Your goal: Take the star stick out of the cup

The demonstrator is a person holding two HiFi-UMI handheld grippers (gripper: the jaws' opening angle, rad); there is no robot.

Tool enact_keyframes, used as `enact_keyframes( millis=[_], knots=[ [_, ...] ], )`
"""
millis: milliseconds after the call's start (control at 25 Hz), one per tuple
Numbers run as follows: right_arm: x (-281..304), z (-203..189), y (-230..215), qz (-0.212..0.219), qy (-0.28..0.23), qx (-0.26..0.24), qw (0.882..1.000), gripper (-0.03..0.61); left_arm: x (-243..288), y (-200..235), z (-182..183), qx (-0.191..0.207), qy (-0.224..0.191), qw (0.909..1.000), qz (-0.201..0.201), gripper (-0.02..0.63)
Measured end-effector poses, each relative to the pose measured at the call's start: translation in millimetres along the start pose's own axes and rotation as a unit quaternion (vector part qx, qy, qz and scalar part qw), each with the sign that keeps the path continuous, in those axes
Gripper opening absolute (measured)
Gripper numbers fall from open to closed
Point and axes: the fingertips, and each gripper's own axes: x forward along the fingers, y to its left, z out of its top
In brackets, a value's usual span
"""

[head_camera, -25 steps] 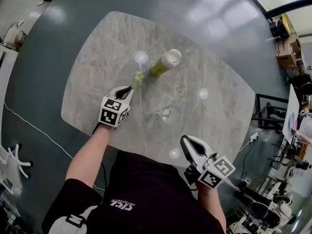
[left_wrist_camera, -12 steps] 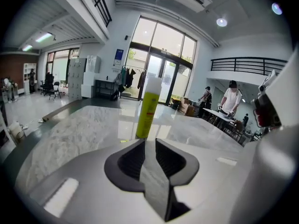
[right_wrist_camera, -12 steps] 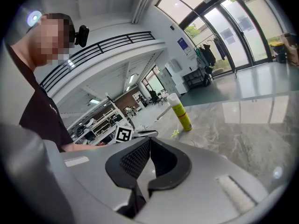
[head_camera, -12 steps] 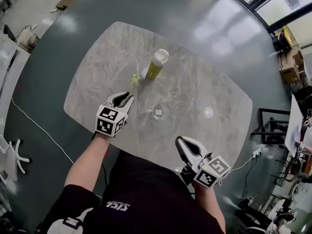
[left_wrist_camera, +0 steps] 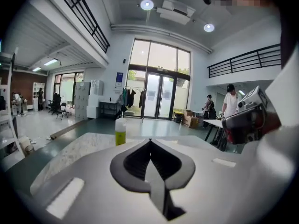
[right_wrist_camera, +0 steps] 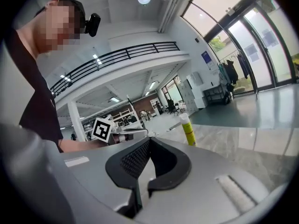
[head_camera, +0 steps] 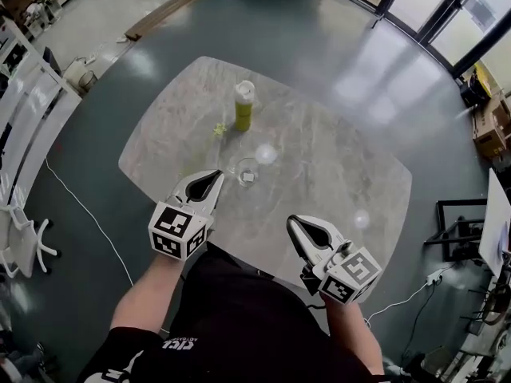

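— Where is the star stick [head_camera: 217, 129]?

— Out of the clear glass cup [head_camera: 247, 172]. The small yellow-green stick lies flat on the veined stone desk [head_camera: 335, 158], just beside the white-capped bottle [head_camera: 244, 106].

— And the tools?

— The left tool [head_camera: 215, 177] is clenched on nothing, ribbed dark pads together, near the cup. The right tool [head_camera: 292, 222] is closed and empty at the near edge, likely because the job looks done.

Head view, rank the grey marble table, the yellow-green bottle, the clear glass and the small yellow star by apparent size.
1. grey marble table
2. yellow-green bottle and clear glass: about alike, not ranked
3. small yellow star
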Motion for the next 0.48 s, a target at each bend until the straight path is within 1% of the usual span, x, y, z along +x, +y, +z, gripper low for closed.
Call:
enact_keyframes(
  millis=[120,280,360,480],
  knots=[
    [-18,20,11,-0.004,-0.022,-0.03,0.999,0.014,-19,-37,28,0.024,-0.018,0.999,-0.032,0.002],
    [-34,46,19,-0.029,-0.073,-0.054,0.995,0.012,-41,-68,60,0.036,-0.048,0.9958,-0.069,0.002],
    [-40,55,24,-0.037,-0.094,-0.066,0.993,0.012,-49,-77,73,0.048,-0.062,0.9939,-0.078,0.002],
    [-45,60,30,-0.05,-0.103,-0.085,0.99,0.012,-60,-82,84,0.053,-0.074,0.9926,-0.081,0.002]
  ],
)
